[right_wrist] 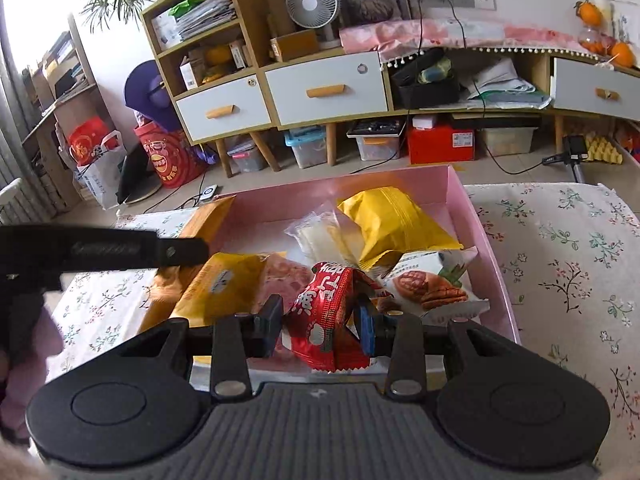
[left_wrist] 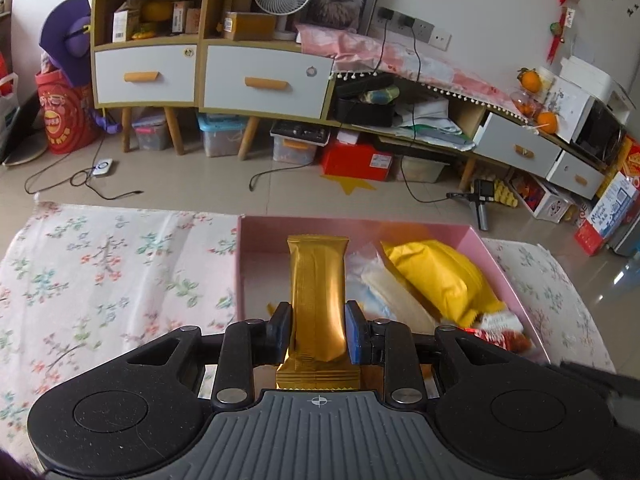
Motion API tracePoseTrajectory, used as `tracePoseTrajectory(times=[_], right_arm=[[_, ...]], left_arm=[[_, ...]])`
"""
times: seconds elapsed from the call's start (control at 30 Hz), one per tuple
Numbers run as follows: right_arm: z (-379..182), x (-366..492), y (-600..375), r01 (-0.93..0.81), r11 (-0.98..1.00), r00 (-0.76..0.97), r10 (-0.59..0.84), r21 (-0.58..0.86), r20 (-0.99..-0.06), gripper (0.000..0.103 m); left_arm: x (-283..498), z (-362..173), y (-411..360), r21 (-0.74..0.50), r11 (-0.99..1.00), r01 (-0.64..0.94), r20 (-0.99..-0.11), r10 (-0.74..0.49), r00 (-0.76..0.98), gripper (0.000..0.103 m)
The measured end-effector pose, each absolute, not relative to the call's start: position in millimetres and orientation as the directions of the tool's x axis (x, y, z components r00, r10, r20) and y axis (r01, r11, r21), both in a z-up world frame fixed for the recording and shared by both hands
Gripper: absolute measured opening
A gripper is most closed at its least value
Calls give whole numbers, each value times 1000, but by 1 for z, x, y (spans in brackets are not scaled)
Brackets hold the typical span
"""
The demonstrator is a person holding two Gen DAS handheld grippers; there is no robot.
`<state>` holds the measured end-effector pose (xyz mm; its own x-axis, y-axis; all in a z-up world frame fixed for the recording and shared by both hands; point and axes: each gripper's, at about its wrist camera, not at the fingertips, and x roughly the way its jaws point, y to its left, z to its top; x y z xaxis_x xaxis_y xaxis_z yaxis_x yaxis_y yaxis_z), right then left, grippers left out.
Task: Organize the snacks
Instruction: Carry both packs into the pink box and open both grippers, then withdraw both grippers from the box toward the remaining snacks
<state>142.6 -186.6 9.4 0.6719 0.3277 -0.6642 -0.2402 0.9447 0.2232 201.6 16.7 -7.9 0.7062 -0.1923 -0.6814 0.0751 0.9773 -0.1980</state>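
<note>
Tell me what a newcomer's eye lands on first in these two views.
First, the gold packet clamped upright in the left gripper over the pink box. Next, the red packet pinched in the right gripper above the snacks piled in that box, with a yellow bag at its far end.

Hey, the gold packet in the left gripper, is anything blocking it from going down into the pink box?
Nothing visible does. The left gripper holds the gold packet over the pink box, and the floor of the box below and left of it is bare; the yellow bag lies off to the right.
</note>
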Motion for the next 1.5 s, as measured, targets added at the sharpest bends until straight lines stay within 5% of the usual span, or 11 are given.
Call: tracePoseTrajectory(times=[0.23,0.37,0.6,0.87,1.5], right_arm=[[11,147,-191,-238,939,687,343,247,-640,38],[13,147,-194,-240,932,697,360,271,-621,55],[23,142,-202,-226,934,707,352,275,-613,67],[32,126,-210,-209,956,719,294,207,-629,88],[38,84,-215,-257,958,696,275,127,-664,103]], left_arm=[[222,-16,5,-186,976,109,-676,-208,707,29],[219,-19,5,-187,976,109,-672,-208,711,42],[196,-11,13,-194,974,115,-657,-216,723,67],[157,-6,21,-171,979,112,-663,-199,722,75],[73,-26,32,-90,996,5,-743,-71,665,94]])
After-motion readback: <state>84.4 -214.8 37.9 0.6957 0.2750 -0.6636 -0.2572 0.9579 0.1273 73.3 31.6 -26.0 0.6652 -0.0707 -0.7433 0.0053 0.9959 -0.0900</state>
